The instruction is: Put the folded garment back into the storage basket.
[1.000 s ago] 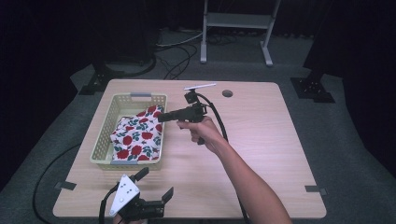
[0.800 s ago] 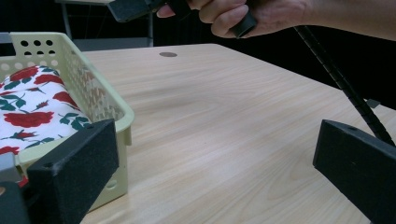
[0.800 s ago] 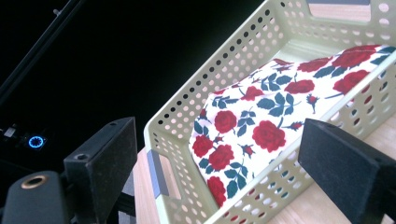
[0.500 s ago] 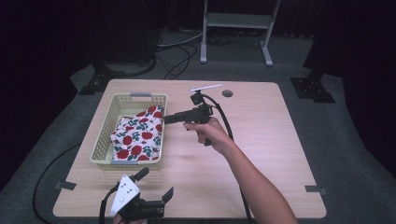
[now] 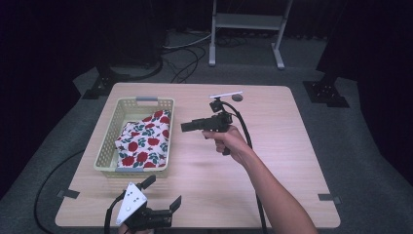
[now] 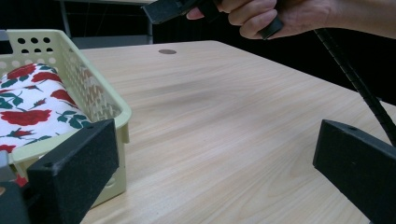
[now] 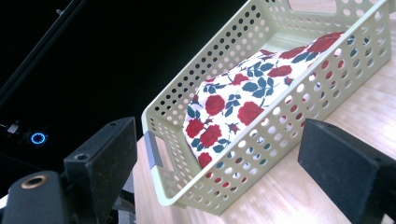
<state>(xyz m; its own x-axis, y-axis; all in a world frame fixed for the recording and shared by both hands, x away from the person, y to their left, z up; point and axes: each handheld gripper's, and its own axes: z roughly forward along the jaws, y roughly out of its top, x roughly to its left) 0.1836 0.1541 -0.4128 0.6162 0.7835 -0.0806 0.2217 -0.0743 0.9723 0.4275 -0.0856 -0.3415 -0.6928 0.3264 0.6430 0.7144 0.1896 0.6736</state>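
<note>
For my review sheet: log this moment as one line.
right gripper: open, raised beside pale yellow perforated plastic basket | rose-print folded cloth: in basket | left gripper: open, near table edge

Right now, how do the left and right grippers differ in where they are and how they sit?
The left gripper sits low at the table's near edge, below the basket; the right gripper is held up mid-table, beside the basket. The left points right across the table; the right points left, toward the cloth. Both are open and hold nothing.

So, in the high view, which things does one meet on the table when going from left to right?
Basket → rose-print cloth inside it → right gripper → hand holding it.
</note>
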